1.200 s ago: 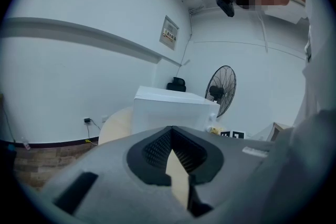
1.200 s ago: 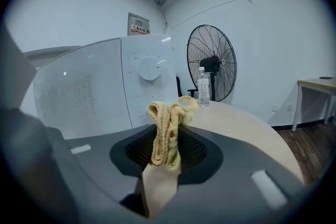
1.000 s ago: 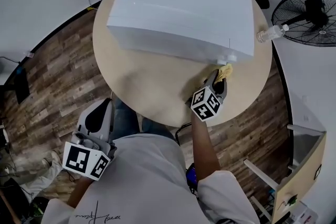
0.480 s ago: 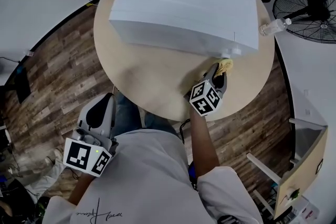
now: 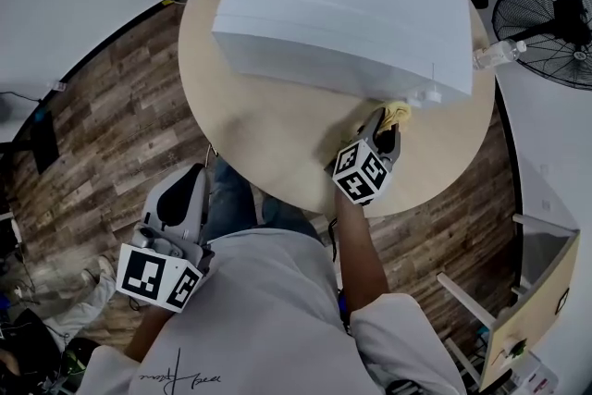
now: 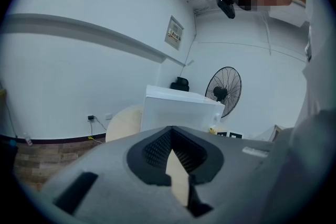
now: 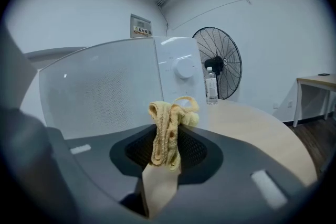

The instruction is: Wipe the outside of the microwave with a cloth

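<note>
Right claw (image 7: 166, 139) is pinched on the cloth (image 7: 169, 120): a yellow, ribbed rag, loosely bunched, with a loop flopping past the tips. You've got it at the microwave's (image 5: 342, 5) front lower right corner, just under the knob (image 7: 185, 67). It's close to the front face, but I can't tell whether it touches.

Key geometry: the microwave is a white box with its long axis running left-right across the round counter (image 5: 268, 134). From the claw, the control strip is dead ahead and the door panel stretches off to your left. My guess is the next sweep runs leftward along that face. The door has a glossy finish with a fine dot mesh; the top is smooth and matte.

The right arm is the near one. Left claw (image 6: 172, 152) is pressed together and empty, hanging off the counter edge by your hip, well apart from the microwave.

Past the microwave's right end a clear plastic bottle (image 5: 499, 55) stands on the counter, so mind it on any side pass.
</note>
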`<state>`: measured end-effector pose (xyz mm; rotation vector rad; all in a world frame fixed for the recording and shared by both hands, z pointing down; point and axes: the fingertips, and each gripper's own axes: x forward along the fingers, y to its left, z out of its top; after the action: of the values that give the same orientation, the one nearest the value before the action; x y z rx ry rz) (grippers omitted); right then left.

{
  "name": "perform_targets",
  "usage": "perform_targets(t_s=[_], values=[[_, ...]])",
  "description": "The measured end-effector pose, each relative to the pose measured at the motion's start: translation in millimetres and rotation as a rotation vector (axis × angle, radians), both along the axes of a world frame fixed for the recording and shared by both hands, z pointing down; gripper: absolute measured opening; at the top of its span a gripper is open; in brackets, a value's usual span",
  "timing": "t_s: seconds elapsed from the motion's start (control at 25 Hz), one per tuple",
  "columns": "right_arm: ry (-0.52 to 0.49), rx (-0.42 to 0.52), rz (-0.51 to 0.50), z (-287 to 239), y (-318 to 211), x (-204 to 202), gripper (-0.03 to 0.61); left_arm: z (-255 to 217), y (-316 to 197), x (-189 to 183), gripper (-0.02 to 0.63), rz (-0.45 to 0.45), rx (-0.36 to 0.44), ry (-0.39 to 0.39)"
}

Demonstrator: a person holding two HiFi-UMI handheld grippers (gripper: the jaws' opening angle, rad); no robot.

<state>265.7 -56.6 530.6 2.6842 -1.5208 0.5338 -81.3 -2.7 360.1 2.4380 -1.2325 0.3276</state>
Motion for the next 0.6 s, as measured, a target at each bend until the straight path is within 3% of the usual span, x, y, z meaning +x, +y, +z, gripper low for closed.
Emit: perform_targets(t_s=[0.6], values=[[0.005, -0.005, -0.159, 1.9, -35.9, -79.6, 0.123, 0.2, -5.0, -27.1, -0.009, -0.061, -0.009, 0.003]])
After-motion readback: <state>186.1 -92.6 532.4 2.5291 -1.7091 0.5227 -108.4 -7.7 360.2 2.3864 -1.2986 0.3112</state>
